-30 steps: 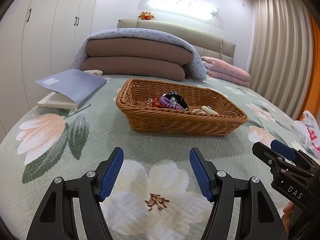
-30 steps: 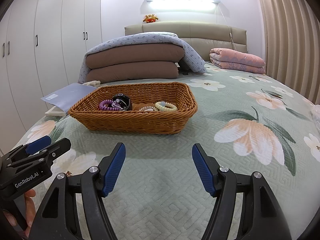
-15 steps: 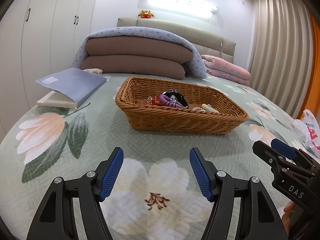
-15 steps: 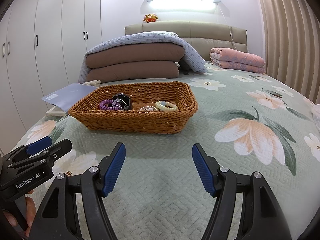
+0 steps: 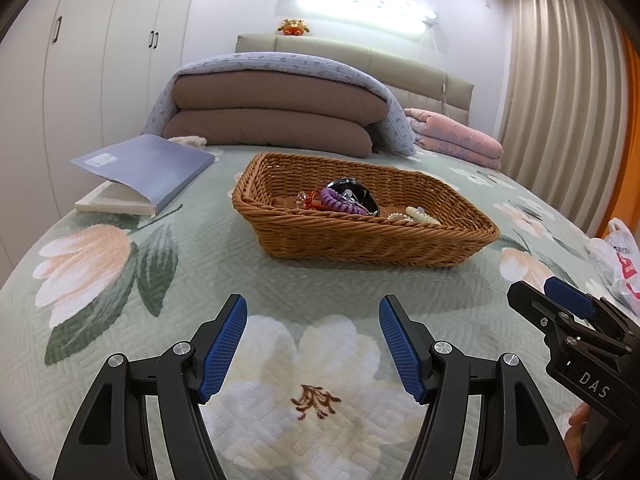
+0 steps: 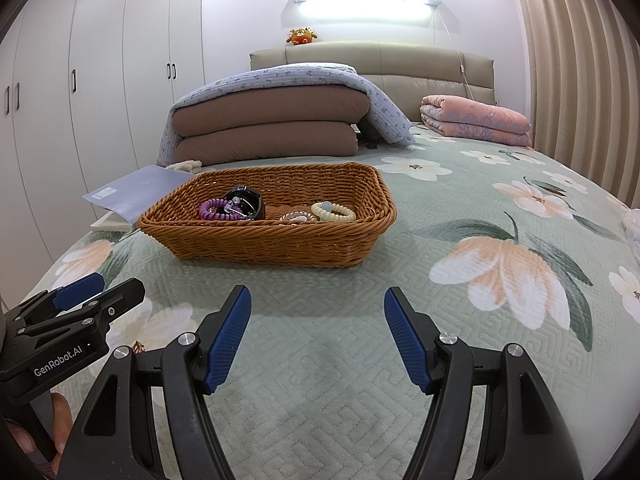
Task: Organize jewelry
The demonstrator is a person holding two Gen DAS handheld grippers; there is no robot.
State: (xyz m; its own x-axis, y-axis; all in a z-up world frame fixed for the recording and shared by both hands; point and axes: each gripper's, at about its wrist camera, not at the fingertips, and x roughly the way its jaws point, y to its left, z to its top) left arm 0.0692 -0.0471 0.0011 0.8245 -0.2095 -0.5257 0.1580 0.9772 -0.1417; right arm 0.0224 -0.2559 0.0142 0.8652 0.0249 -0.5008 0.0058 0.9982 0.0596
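While you hold left gripper (image 5: pixel 312 344) spread and empty, short of wicker basket (image 5: pixel 360 242), approach low over near rim; purple coil bracelet (image 5: pixel 340 203) and black case (image 5: pixel 354 196) lie inside, toward basket's left. Basket a touch lower in view than half-second earlier.

Right view: right gripper (image 6: pixel 317 338) also released, empty, short of basket (image 6: pixel 272 246); cream bead bracelet (image 6: pixel 334 211) inside, right of case. Little changed.

Bright, even indoor light; both views sharp.
Wall lamp (image 5: pixel 362 4) above the headboard (image 6: pixel 372 60) is overexposed, glaring onto the wall. Soft shadow under the wicker basket (image 6: pixel 272 240) at its near side on the bed (image 6: pixel 400 380). Strong fisheye bending and dark vignette at frame corners.
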